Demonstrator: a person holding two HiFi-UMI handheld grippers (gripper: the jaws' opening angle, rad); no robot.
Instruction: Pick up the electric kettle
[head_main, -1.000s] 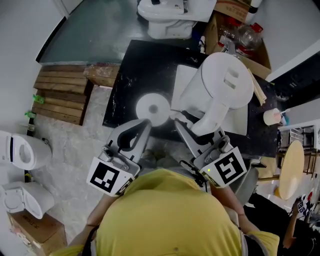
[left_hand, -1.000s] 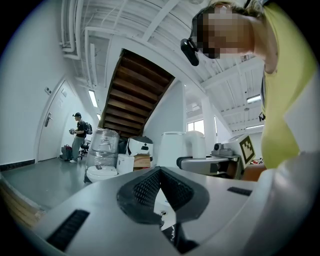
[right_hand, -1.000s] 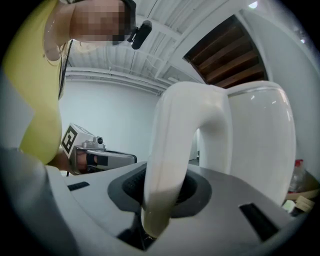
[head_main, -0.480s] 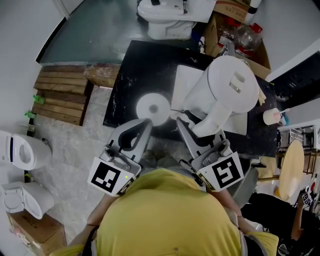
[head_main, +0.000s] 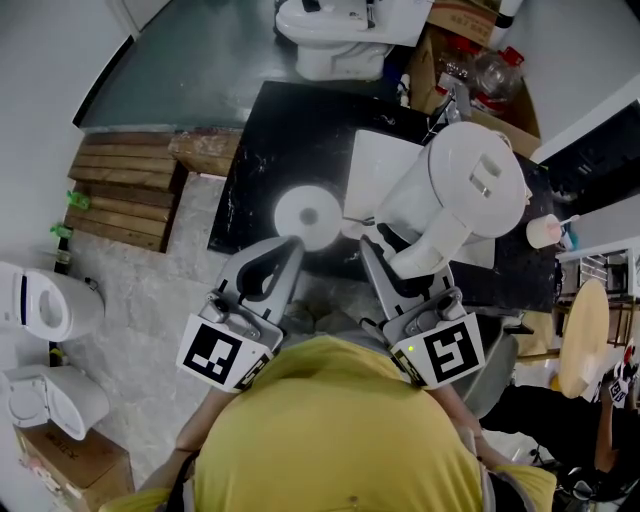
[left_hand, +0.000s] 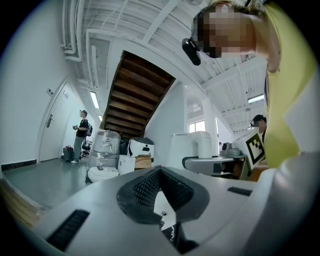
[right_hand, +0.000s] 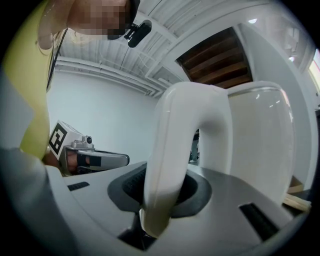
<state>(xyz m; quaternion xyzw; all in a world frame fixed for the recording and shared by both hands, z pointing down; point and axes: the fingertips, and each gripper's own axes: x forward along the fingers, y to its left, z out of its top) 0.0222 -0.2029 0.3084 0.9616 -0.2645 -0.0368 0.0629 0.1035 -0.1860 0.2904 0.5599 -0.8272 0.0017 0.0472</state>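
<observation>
On the black table (head_main: 262, 140), right half: white electric kettle (head_main: 462, 188), lid up, standing over a white rectangular tray (head_main: 372, 160). Head view cannot settle whether the kettle's underside touches the tray. Kettle body wide and pale, with its curved white handle (right_hand: 172, 150) pointing back toward the person.

Right gripper (head_main: 408, 266): reaches level across the table's near edge to the kettle. Right gripper view shows the lower end of the handle sitting in the dark notch between the two jaws, and both jaws press against it, so the grip is narrow and closed on the handle.

Left gripper (head_main: 290, 245): beside the right one and apart from the kettle, its tip over the near edge of the table. Left gripper view shows the jaws drawn together, with only a thin slit below the dark notch and nothing between them.

Round white kettle base (head_main: 306, 214): flat on the table just beyond the left gripper's tip, left of the tray, with nothing on it.
</observation>
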